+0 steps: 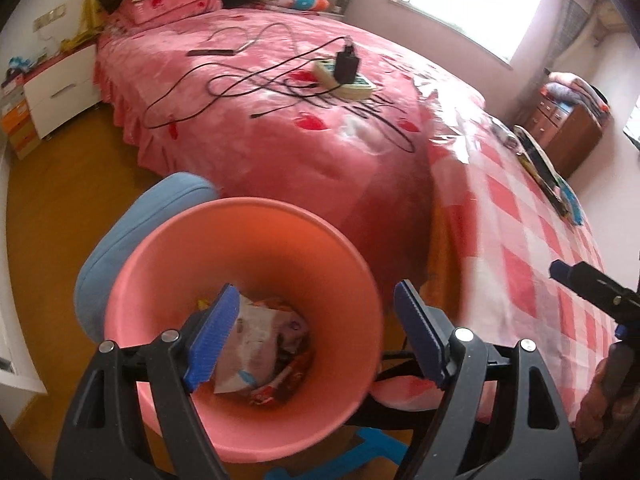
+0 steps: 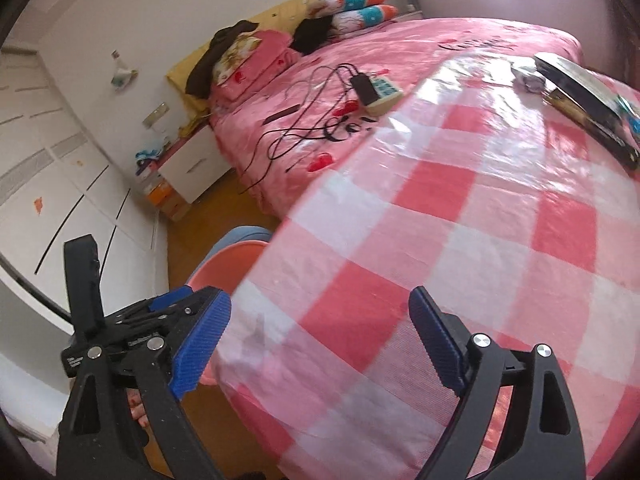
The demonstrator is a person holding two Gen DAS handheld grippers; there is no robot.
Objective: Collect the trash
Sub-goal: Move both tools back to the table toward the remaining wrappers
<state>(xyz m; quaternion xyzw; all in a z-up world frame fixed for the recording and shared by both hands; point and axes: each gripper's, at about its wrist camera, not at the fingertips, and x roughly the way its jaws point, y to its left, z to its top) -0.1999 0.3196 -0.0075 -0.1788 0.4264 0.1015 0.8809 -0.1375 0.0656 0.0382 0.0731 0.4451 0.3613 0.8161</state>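
A pink trash bin stands on the floor beside the bed, its rim also showing in the right wrist view. Crumpled wrappers lie at its bottom. My left gripper is open and empty, held right over the bin's mouth. My right gripper is open and empty above the pink-and-white checkered cloth on the bed's foot; one of its arms shows at the right edge of the left wrist view. My left gripper's body also shows in the right wrist view.
A power strip with a black charger and tangled cables lie on the pink bedspread. Dark flat boxes sit at the cloth's far edge. A blue stool stands behind the bin. A white nightstand is by the headboard.
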